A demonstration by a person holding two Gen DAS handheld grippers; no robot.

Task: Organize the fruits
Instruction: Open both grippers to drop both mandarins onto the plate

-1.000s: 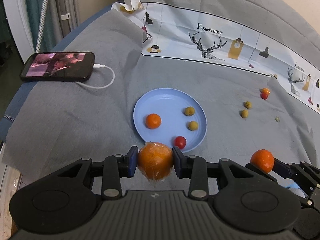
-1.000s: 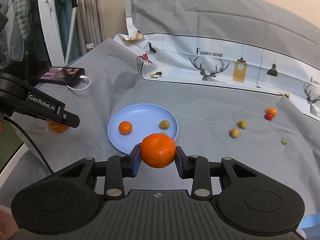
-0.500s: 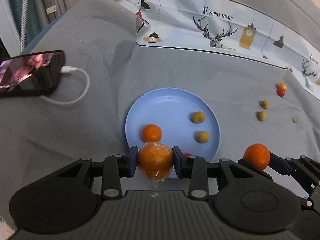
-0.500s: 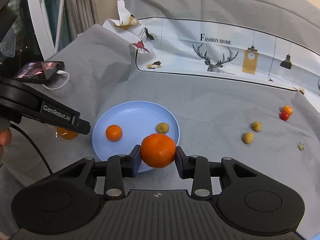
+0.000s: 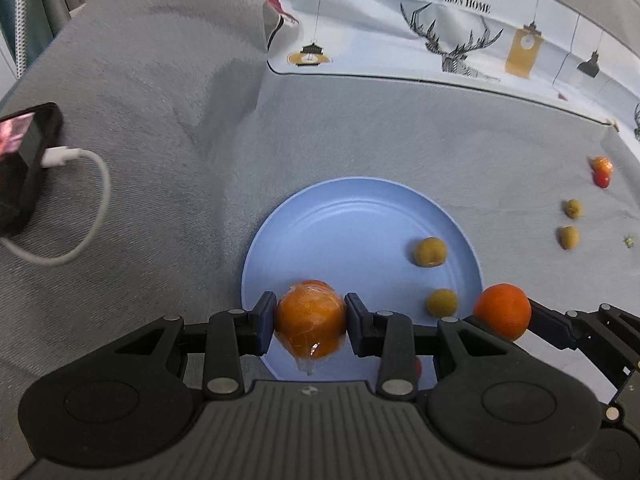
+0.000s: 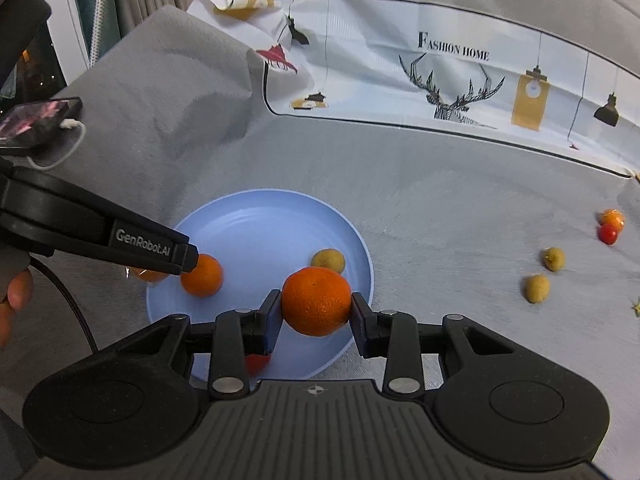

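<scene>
Blue plate [image 5: 360, 216]: we are seeing it lying on the grey cloth [image 5: 160, 120], low and centre in both views.
Left hand-held gripper [image 5: 310, 322]: we are seeing it clamping a plastic-wrapped orange [image 5: 310, 320] between both pads, over the near left rim of the plate.
Right hand-held gripper [image 6: 316, 308]: we are watching it gripping a bare mandarin [image 6: 316, 306] between both pads, over the plate's near right part; in the left view that fruit [image 5: 503, 312] is showing at the lower right.
On the plate: we are counting a small mandarin [image 6: 202, 276] beside the left gripper's finger, two yellow-green fruits [image 5: 430, 252] [image 5: 441, 303], and a red tomato [image 6: 256, 362] partly hidden behind the right gripper's linkage.
Off the plate: we are finding two more yellow-green fruits [image 6: 554, 259] [image 6: 537, 288] and a red-and-orange pair [image 6: 610, 226] lying on the cloth at the right edge.
Phone [image 5: 24, 160]: we are seeing it at the left edge, with a white cable [image 5: 88, 200] plugged in.
Printed cloth [image 6: 440, 80]: we are seeing it lying across the top of the frame.
</scene>
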